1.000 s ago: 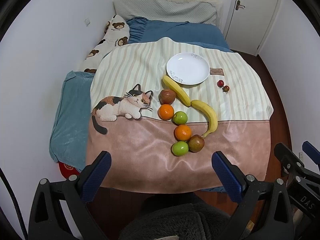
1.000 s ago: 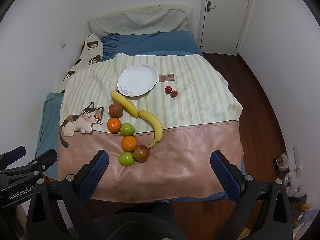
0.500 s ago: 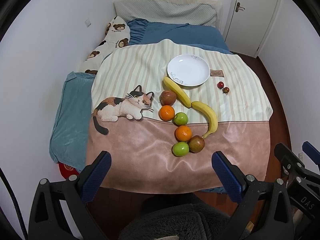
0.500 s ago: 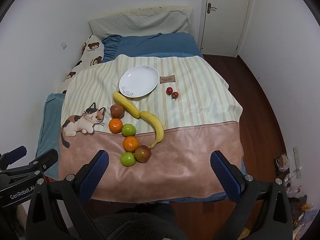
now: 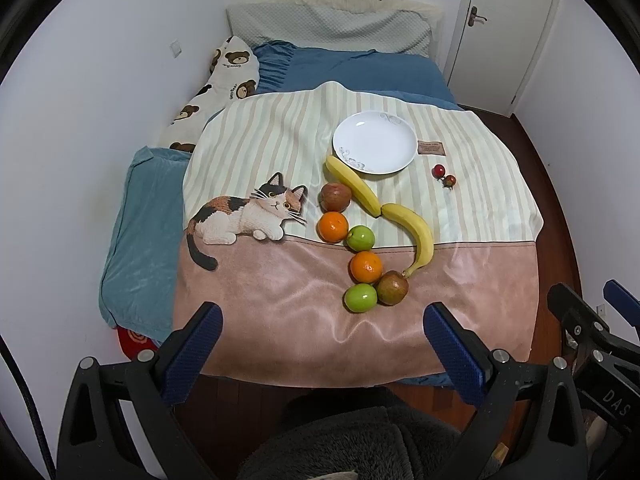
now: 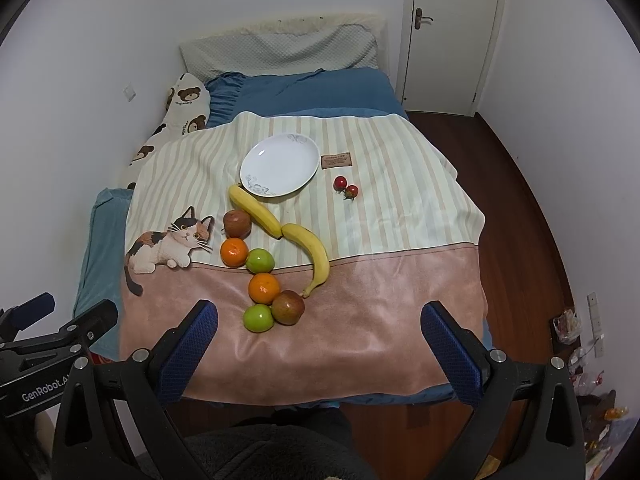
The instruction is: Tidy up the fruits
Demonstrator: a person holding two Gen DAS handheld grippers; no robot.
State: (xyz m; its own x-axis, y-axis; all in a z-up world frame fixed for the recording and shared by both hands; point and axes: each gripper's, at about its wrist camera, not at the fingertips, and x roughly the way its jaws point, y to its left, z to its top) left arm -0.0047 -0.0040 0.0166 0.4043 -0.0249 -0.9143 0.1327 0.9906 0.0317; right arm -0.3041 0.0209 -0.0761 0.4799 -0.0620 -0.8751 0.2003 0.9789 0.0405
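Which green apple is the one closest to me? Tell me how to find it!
Find the blanket with the cat picture and look at its plain pink part. The near green apple lies there at the front of the fruit cluster, touching a reddish-brown apple, just below an orange. The other green apple sits farther back, at the striped edge.

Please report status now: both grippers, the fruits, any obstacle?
Left gripper open, empty. Right gripper open, empty. Fruits on blanket; plate bare. No obstacle seen.
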